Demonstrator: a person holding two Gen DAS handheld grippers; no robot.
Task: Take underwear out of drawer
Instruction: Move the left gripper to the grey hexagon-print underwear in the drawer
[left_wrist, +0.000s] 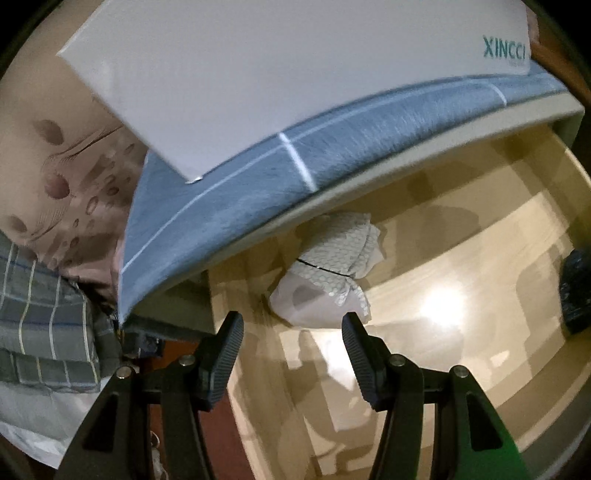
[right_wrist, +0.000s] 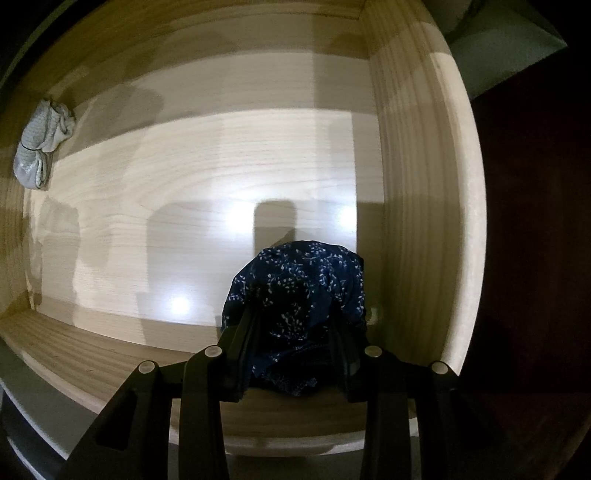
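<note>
At lower centre the right gripper (right_wrist: 295, 325) clamps the dark blue underwear (right_wrist: 299, 280) in the drawer (right_wrist: 413, 184), while the left gripper (left_wrist: 291, 332) gapes empty below the pale underwear (left_wrist: 328, 269).

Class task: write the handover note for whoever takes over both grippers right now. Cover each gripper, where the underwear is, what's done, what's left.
Right gripper: shut on the navy patterned underwear, low inside the wooden drawer.
Left gripper: open, empty, aimed at the white dotted underwear in the drawer's far corner.
Done: navy pair gripped.
Left: lift it out, then grasp and remove the white pair.
</note>
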